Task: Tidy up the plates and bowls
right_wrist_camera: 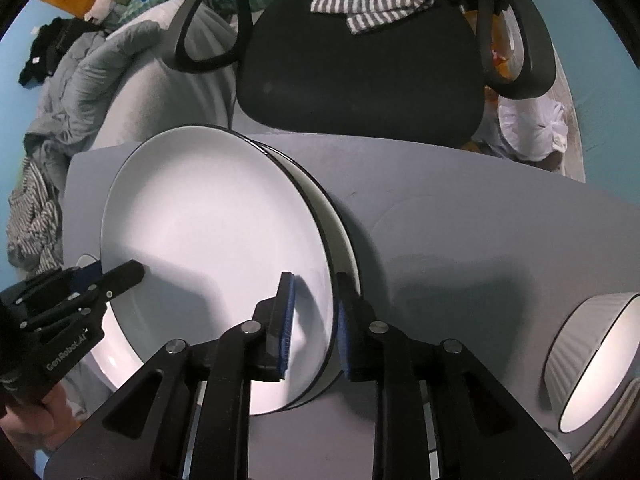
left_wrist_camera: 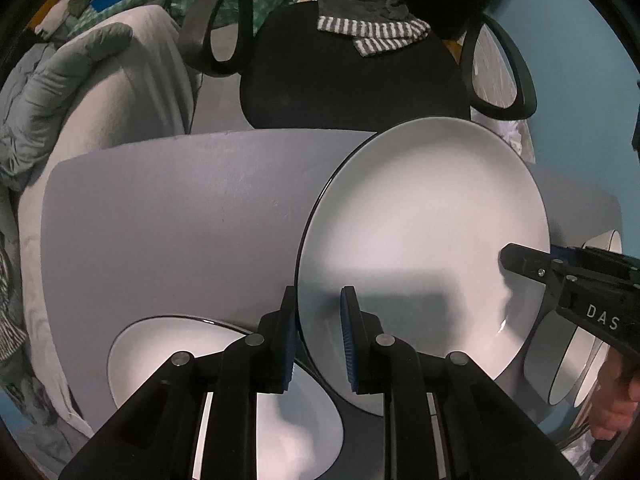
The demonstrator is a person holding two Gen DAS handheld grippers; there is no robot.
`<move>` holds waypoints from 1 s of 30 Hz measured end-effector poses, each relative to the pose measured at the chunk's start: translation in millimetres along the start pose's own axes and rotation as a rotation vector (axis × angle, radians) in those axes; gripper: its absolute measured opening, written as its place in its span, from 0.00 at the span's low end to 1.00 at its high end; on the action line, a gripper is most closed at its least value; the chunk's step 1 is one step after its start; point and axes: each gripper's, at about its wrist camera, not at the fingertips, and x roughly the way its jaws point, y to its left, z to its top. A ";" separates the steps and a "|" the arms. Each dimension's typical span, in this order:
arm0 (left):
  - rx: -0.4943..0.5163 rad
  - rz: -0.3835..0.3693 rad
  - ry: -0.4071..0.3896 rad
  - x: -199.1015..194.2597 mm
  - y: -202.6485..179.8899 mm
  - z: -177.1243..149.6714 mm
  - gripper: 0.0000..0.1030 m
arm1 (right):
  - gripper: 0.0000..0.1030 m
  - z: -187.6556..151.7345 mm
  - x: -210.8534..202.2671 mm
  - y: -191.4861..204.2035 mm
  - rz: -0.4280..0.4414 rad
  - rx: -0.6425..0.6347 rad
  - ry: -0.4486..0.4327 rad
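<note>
A large white plate with a dark rim [left_wrist_camera: 424, 240] is held tilted above the grey table [left_wrist_camera: 180, 208]. My left gripper [left_wrist_camera: 318, 340] straddles its left rim and my right gripper [right_wrist_camera: 314, 324] straddles its right rim, also seen in the right wrist view [right_wrist_camera: 212, 232]. The jaws stand a little wider than the rim, so the grip is unclear. A second white plate [left_wrist_camera: 168, 344] lies flat under the left gripper. In the right wrist view another plate [right_wrist_camera: 340, 224] shows just beneath the held one. A white ribbed bowl [right_wrist_camera: 592, 344] stands at the right.
A black office chair [right_wrist_camera: 360, 68] with a striped cloth on it stands beyond the table's far edge. Grey bedding and clothes [right_wrist_camera: 80, 92] lie at the left. More white dishes [left_wrist_camera: 576, 364] stand at the table's right end.
</note>
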 end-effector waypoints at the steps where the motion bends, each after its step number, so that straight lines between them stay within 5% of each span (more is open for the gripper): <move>1: 0.011 0.018 -0.006 -1.2 -1.9 0.7 0.19 | 0.25 1.1 0.4 0.9 -0.004 -0.001 0.009; 6: 0.043 0.047 -0.028 -6.1 -9.3 0.6 0.27 | 0.40 4.5 2.9 10.5 -0.026 -0.035 0.049; 14: 0.041 0.060 -0.027 -8.2 -8.1 0.3 0.27 | 0.42 7.3 -1.1 10.7 -0.064 0.014 0.071; 17: 0.018 0.029 -0.024 -9.5 -5.7 0.3 0.29 | 0.53 5.3 -2.3 15.8 -0.069 0.008 0.078; 30: -0.034 -0.043 -0.021 -18.9 4.4 -8.5 0.30 | 0.54 3.1 -16.6 16.2 -0.141 -0.006 0.044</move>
